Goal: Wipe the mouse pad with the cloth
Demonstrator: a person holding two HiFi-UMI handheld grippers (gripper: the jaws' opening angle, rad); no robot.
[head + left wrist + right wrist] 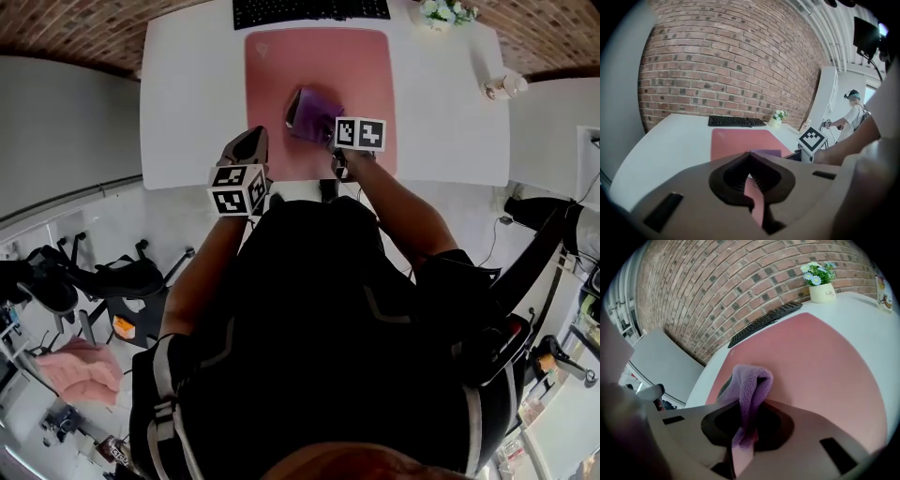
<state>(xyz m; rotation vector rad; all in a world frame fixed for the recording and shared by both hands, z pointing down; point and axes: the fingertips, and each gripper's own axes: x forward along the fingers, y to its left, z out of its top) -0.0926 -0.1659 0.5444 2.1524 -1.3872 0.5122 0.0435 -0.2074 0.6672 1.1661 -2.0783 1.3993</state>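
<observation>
The right gripper (747, 401) has its jaws clenched on the purple cloth (750, 380). One fold runs down between the jaws, and the rest bulges forward past the tips in a fuzzy hump. From the head view, the cloth (314, 111) sits at about the middle of the pink mouse pad (319, 56), and its lower side appears to rest on the pad. The right gripper (328, 131) comes at it from the pad's near side.

The left gripper (751, 154) has its jaws closed tip to tip with nothing between them; only a sliver of pad shows through behind them. In the head view the left gripper (248, 145) is at the pad's left edge, close to the near-left corner and apart from the cloth.

Bare pad lies on every side of the cloth, widest toward the far edge. A black keyboard (309, 9) lies just beyond that far edge. A small flower pot (821, 291) stands off the pad's far-right corner. Left and right of the pad there is plain white table (187, 94).
</observation>
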